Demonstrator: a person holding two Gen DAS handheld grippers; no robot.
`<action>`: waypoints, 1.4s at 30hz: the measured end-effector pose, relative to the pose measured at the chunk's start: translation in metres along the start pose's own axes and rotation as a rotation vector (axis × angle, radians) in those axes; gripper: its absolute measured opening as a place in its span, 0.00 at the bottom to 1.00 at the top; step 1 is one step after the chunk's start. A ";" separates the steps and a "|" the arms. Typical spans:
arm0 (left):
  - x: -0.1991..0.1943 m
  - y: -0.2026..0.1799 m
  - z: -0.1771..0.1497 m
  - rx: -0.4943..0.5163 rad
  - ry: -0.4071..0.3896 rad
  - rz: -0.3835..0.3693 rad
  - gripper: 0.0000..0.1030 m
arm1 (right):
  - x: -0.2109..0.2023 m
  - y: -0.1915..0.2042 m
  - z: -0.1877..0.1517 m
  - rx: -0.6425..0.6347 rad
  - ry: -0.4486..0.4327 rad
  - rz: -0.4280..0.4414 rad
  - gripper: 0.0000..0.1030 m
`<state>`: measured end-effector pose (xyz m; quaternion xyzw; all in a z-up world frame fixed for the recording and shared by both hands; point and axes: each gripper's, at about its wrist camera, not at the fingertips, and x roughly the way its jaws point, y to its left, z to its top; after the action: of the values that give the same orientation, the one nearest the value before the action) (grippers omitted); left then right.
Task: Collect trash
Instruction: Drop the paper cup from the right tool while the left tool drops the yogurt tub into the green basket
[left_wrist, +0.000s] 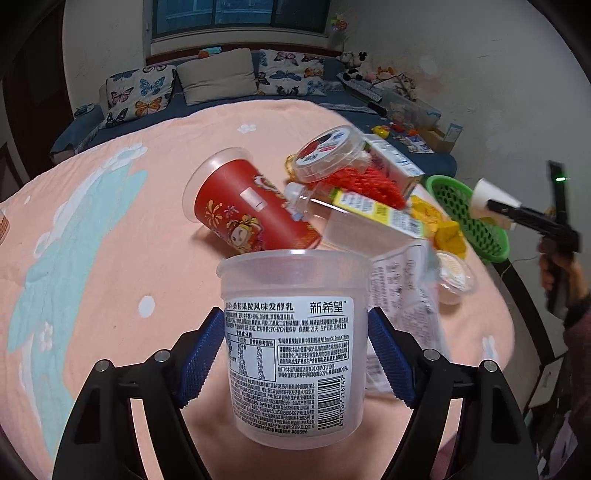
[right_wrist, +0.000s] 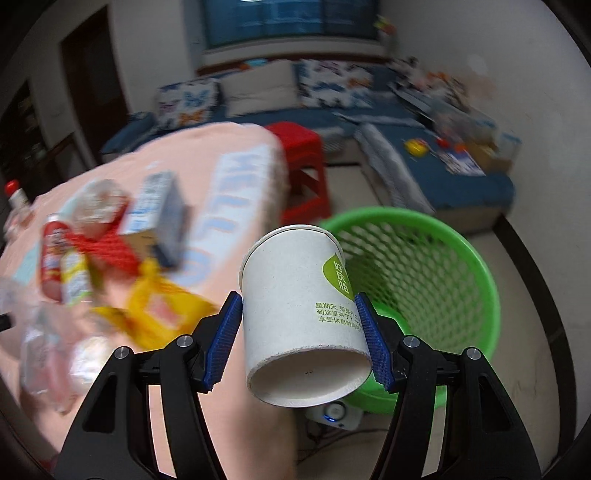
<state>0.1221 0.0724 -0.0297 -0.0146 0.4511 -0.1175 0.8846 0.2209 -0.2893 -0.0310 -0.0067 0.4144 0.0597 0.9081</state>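
Observation:
My left gripper (left_wrist: 295, 354) is shut on a clear plastic yogurt tub (left_wrist: 295, 343) with a white printed label, held upright above the pink tablecloth (left_wrist: 110, 258). Behind it lies a pile of trash: a red cup (left_wrist: 247, 206) on its side, a lidded clear tub (left_wrist: 327, 153), red netting (left_wrist: 369, 182), cartons and yellow wrappers. My right gripper (right_wrist: 301, 339) is shut on a white paper cup (right_wrist: 299, 314), tilted with its base toward the camera, beside the table's edge and in front of a green mesh basket (right_wrist: 443, 266) on the floor. In the left wrist view the right gripper (left_wrist: 496, 206) shows at the far right with that cup.
A red stool (right_wrist: 301, 162) stands past the table, next to the basket. A blue sofa (left_wrist: 221, 99) with butterfly cushions runs along the back wall. A small white device (right_wrist: 334, 411) with cables lies on the floor under the held cup. A red-capped bottle (right_wrist: 16, 197) stands at the table's left.

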 end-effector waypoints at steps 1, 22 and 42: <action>-0.005 -0.003 0.001 0.006 -0.007 -0.012 0.73 | 0.005 -0.006 -0.001 0.015 0.012 -0.011 0.61; 0.038 -0.150 0.141 0.214 -0.045 -0.200 0.73 | 0.083 -0.091 -0.014 0.235 0.168 -0.040 0.73; 0.188 -0.335 0.189 0.396 0.117 -0.248 0.74 | -0.045 -0.136 -0.073 0.263 -0.090 -0.119 0.76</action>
<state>0.3150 -0.3102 -0.0230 0.1105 0.4647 -0.3121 0.8212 0.1524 -0.4335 -0.0500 0.0906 0.3763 -0.0488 0.9208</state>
